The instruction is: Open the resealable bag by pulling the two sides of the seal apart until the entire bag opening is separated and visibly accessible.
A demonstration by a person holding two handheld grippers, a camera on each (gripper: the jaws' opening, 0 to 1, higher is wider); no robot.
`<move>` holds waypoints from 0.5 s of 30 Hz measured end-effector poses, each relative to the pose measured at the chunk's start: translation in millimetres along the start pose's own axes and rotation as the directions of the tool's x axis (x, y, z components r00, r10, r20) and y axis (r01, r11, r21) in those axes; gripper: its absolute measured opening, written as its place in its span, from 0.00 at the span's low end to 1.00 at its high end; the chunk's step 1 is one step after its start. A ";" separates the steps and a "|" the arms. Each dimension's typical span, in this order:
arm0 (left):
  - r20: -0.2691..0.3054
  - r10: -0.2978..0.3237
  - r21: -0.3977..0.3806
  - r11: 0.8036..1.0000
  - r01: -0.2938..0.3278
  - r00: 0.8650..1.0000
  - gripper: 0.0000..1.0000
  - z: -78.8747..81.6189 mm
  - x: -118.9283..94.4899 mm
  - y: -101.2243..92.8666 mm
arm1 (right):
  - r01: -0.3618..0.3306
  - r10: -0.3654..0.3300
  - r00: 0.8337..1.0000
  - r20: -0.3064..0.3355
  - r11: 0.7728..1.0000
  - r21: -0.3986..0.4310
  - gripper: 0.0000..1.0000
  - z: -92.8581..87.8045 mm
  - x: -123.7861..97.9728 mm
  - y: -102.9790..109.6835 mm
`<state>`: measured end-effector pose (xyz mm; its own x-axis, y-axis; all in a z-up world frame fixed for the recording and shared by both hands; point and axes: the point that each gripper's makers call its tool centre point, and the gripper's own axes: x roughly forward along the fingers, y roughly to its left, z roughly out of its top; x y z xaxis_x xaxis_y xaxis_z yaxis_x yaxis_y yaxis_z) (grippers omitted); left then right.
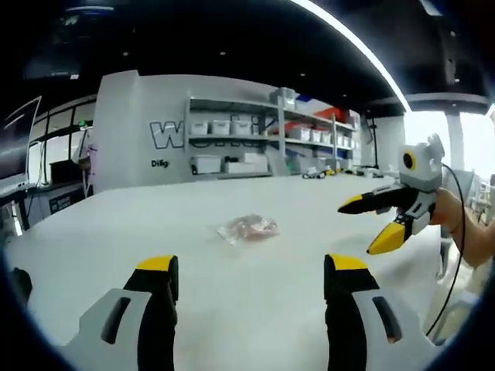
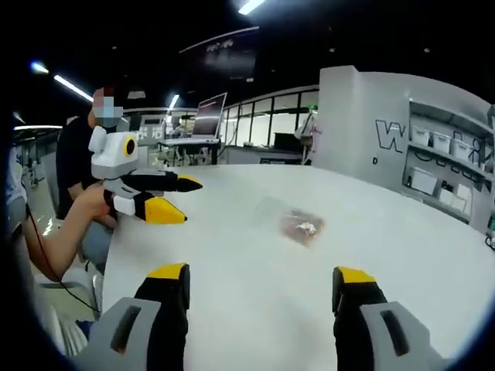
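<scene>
A small clear resealable bag (image 1: pixel 247 229) with reddish contents lies flat on the white table (image 1: pixel 232 301), well ahead of my left gripper (image 1: pixel 251 270), which is open and holds nothing. The right gripper (image 1: pixel 375 224) enters this view from the right, above the table, its yellow-tipped jaws apart. In the right gripper view the bag (image 2: pixel 302 226) lies ahead and slightly right of centre on the table (image 2: pixel 247 255). My right gripper (image 2: pixel 263 282) is open and empty. The left gripper (image 2: pixel 176 198) hovers at the left, jaws spread, held by a hand.
Grey shelving with white bins (image 1: pixel 263 139) stands behind the table against a wall with lettering. Desks with a laptop (image 2: pixel 207 116) and glass partitions are at the back. A person (image 2: pixel 77 154) stands by the table's left edge in the right gripper view.
</scene>
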<state>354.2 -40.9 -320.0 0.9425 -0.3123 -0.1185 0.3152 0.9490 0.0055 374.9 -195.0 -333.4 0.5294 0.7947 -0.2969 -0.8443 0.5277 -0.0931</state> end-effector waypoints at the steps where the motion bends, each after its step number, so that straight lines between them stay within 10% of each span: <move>1: 0.005 0.005 -0.001 1.000 -0.005 1.000 0.81 0.5 -1.4 0.7 | 0.003 -0.003 1.000 0.003 1.000 0.001 0.80 0.1 -1.0 0.6; 6: 0.031 0.027 -0.008 1.000 -0.027 0.999 0.93 4.0 -6.5 4.1 | 0.027 -0.028 0.997 0.075 1.000 0.015 0.99 10.9 -5.7 1.1; 15: 0.054 0.047 -0.002 0.999 -0.047 0.997 0.99 5.5 -17.1 6.3 | 0.028 -0.030 0.996 0.085 0.999 0.028 0.99 10.0 -10.5 10.4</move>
<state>340.6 -29.9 -312.5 0.9609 -0.2693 -0.0647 0.2705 0.9627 0.0095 361.4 -194.9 -321.7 0.5599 0.8009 -0.2122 -0.8265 0.5579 -0.0750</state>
